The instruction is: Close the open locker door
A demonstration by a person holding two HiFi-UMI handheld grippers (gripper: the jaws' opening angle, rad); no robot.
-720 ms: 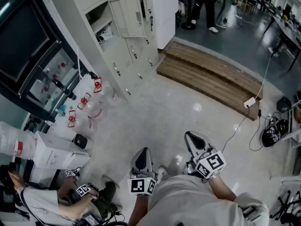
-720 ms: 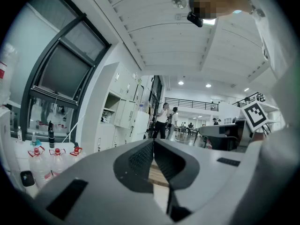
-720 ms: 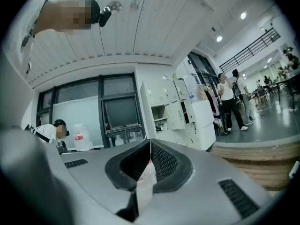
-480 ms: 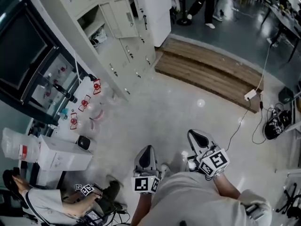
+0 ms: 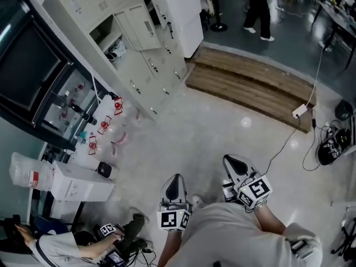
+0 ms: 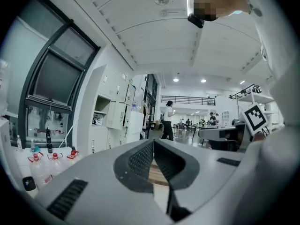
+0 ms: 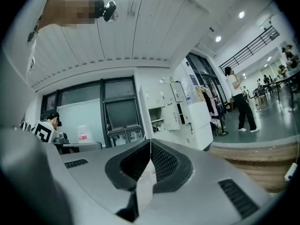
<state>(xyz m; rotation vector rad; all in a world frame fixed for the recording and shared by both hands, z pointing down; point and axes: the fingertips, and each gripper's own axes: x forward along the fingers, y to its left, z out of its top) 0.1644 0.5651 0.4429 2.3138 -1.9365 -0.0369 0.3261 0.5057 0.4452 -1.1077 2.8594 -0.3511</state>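
A bank of cream lockers (image 5: 139,54) stands at the upper left of the head view, well away from me across the floor. One locker door (image 5: 142,26) hangs open beside its compartment (image 5: 108,38), which holds some items. The open door also shows in the left gripper view (image 6: 118,115) and the right gripper view (image 7: 171,117). My left gripper (image 5: 175,180) and right gripper (image 5: 235,161) are held low in front of my body, pointing toward the lockers. Both have their jaws pressed together with nothing between them (image 6: 153,140) (image 7: 150,142).
Clear bottles with red caps (image 5: 105,124) sit on the floor by the locker base. A white box (image 5: 83,185) and a seated person (image 5: 67,249) are at the lower left. A wooden platform (image 5: 250,90), a tall white cabinet (image 5: 183,13), and a power strip with cable (image 5: 300,111) lie ahead and to the right.
The head view has shifted a little, so the lockers sit slightly lower and to the right. A person in the background has walked to the right. Both grippers stay shut in place.
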